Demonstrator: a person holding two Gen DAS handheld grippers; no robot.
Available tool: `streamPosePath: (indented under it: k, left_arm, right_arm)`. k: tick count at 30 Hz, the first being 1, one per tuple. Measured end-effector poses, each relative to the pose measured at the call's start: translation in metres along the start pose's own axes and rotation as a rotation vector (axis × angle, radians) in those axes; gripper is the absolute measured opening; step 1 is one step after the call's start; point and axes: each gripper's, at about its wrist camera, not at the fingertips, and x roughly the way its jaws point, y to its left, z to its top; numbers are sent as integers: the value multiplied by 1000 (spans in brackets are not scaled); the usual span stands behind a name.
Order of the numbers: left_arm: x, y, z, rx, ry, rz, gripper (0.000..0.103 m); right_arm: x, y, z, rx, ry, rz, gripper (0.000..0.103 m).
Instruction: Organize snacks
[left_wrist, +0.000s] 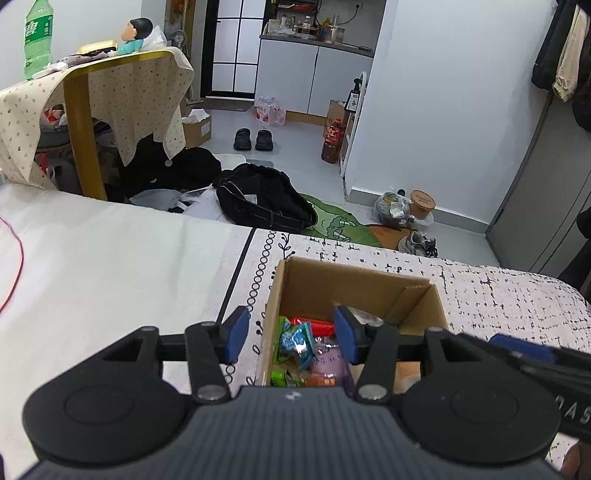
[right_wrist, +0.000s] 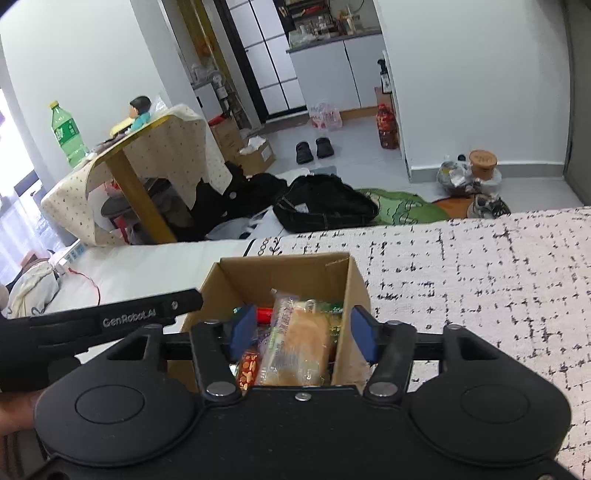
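An open cardboard box (left_wrist: 354, 291) stands on the patterned blanket and holds several snack packets, among them a blue-green one (left_wrist: 295, 341), a red one (left_wrist: 314, 325) and a purple one (left_wrist: 328, 363). My left gripper (left_wrist: 291, 334) hangs open over the box's left wall, with one pad outside it and one over the inside, touching nothing. In the right wrist view the same box (right_wrist: 356, 280) has a clear-wrapped bread packet (right_wrist: 299, 339) lying on top. My right gripper (right_wrist: 303, 330) stands open above it, with a gap at each pad. The left gripper's black finger (right_wrist: 147, 314) reaches in from the left.
The box sits on a bed with a white sheet (left_wrist: 110, 258) and a black-and-white blanket (right_wrist: 480, 277). Beyond the edge are a black bag (left_wrist: 262, 199), a green rug (left_wrist: 332, 221), slippers (left_wrist: 253, 139) and a cloth-covered table (left_wrist: 110, 96) with a green bottle (left_wrist: 38, 37). A hand (right_wrist: 14, 410) shows at lower left.
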Motion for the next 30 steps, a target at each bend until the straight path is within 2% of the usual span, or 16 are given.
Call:
streamPosePath:
  k: [8,16,23,30]
  left_arm:
    - [-15,1,-6,-8,51,-7,53]
    - [-40,-2,-9,-14,62,-6,67]
    - [-61,-12,-10,22,49,-19,78]
    - [-83,-19,-10,40,29,-27,97]
  right_arm:
    - [-22,-24,0,1,38,-38,57]
    - [-47,-35,0,-14,69,-17,59]
    - [-74,-46,4,-6,43,-13,72]
    - [-105,-60,8,8,5,-19,95]
